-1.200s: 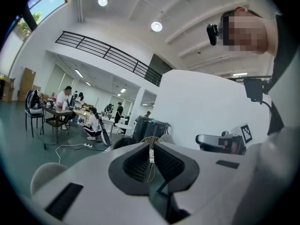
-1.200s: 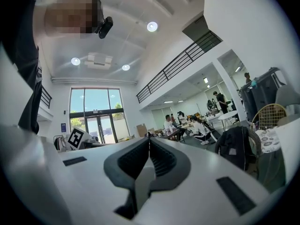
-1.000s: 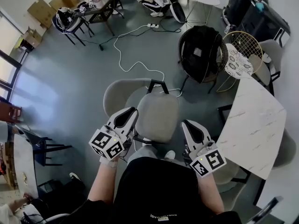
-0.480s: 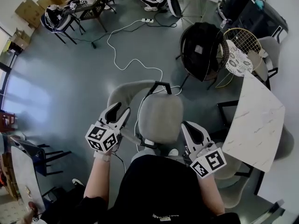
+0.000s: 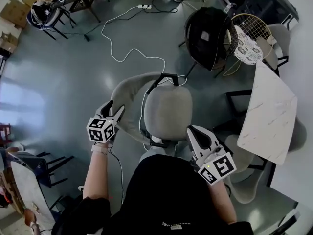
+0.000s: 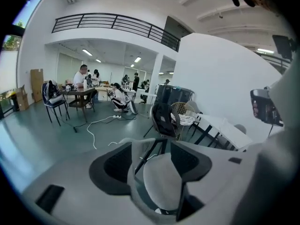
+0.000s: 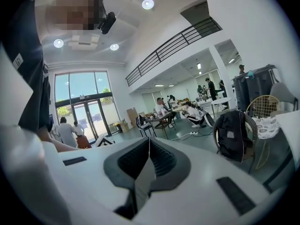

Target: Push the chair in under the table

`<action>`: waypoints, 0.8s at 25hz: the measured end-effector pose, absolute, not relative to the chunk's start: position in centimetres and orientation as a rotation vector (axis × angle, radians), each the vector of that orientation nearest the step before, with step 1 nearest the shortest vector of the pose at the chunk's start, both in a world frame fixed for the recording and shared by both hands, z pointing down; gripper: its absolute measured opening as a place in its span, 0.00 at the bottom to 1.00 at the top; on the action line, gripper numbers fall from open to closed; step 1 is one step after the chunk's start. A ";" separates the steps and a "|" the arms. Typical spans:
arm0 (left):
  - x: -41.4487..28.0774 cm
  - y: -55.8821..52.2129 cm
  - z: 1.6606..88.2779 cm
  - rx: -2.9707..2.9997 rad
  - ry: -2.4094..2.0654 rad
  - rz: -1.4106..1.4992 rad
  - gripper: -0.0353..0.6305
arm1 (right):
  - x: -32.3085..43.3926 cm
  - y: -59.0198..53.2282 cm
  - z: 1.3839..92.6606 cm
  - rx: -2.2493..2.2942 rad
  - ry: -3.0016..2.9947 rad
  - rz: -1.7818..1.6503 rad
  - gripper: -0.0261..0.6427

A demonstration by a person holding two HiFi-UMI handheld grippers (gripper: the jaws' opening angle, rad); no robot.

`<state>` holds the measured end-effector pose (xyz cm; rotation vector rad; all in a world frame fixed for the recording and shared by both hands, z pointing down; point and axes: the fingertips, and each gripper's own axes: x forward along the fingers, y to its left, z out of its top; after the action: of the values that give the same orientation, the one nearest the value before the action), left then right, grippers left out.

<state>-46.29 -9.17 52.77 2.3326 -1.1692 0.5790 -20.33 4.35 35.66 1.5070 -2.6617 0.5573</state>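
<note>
**Item 1: chair**. Grey upholstery, with a rounded seat and a curved backrest on a dark frame. It stands out on the open floor, directly in front of the person. It is well apart from the table and no part of it is under the top. The left gripper view shows the seat through the gap between that gripper's jaws.

**Item 2: table**. The top is white and marble-patterned. It sits at the right of the head view, with a dark frame between it and the chair. A second grey chair sits at the table's near edge, partly beneath the top.

**Item 3: left hand-held gripper**. It is released, and its jaws have just been opening and stand apart. It is positioned at the outer left side of the backrest. In its own view the backrest rim runs through the gap between the jaws. The pads do not press on it.

**Item 4: right hand-held gripper**. It is clenched, and its own view shows the jaws together with nothing between them. It is held just beside the near right edge of the seat. Whether it touches the seat cannot be told.

**Item 5: surroundings.**
- A white cable lies in loops across the floor beyond the chair.
- A round-backed chair draped in black stands further off.
- A wire-backed chair with a patterned cushion stands beside the draped chair, near the table's far corner.
- The person's black top fills the bottom of the head view.
</note>
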 end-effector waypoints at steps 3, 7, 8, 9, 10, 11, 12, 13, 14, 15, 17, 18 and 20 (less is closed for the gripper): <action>-47.4 -9.0 56.4 2.276 -1.179 0.661 0.44 | -20.2 4.6 36.4 1.499 -2.641 0.569 0.06; -48.4 -9.2 60.4 2.200 -1.207 0.747 0.49 | -19.8 4.6 37.1 1.527 -2.611 0.603 0.06; -48.7 -9.3 61.1 2.184 -1.213 0.756 0.50 | -19.9 4.7 37.3 1.530 -2.605 0.611 0.06; -48.9 -9.5 61.6 2.175 -1.223 0.762 0.50 | -20.0 4.8 37.5 1.529 -2.598 0.618 0.06; -49.0 -9.6 61.9 2.175 -1.242 0.772 0.50 | -20.1 5.0 37.8 1.526 -2.591 0.623 0.06; -49.3 -9.8 62.0 2.179 -1.269 0.789 0.50 | -20.1 5.1 38.0 1.524 -2.585 0.628 0.06; -49.5 -10.0 62.0 2.186 -1.302 0.810 0.50 | -20.1 5.2 38.3 1.525 -2.578 0.632 0.06; -49.7 -10.2 61.9 2.191 -1.338 0.826 0.50 | -20.0 5.2 38.4 1.528 -2.573 0.637 0.06; -50.0 -10.3 61.8 2.187 -1.372 0.829 0.50 | -19.9 5.2 38.6 1.534 -2.569 0.642 0.06; -50.4 -10.4 61.9 2.170 -1.396 0.820 0.51 | -19.7 5.2 38.6 1.540 -2.565 0.649 0.06; -51.0 -10.6 62.5 2.113 -1.397 0.782 0.51 | -19.4 5.1 38.8 1.554 -2.557 0.662 0.06; -51.1 -10.6 63.1 2.087 -1.381 0.772 0.51 | -19.2 5.1 39.0 1.560 -2.553 0.669 0.06; -51.1 -10.8 64.2 2.065 -1.353 0.791 0.52 | -19.1 5.0 39.3 1.564 -2.547 0.679 0.06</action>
<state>-51.06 -10.81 64.24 2.0648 -1.3526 0.7907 -19.12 5.03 39.31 1.5636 -2.5473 0.6791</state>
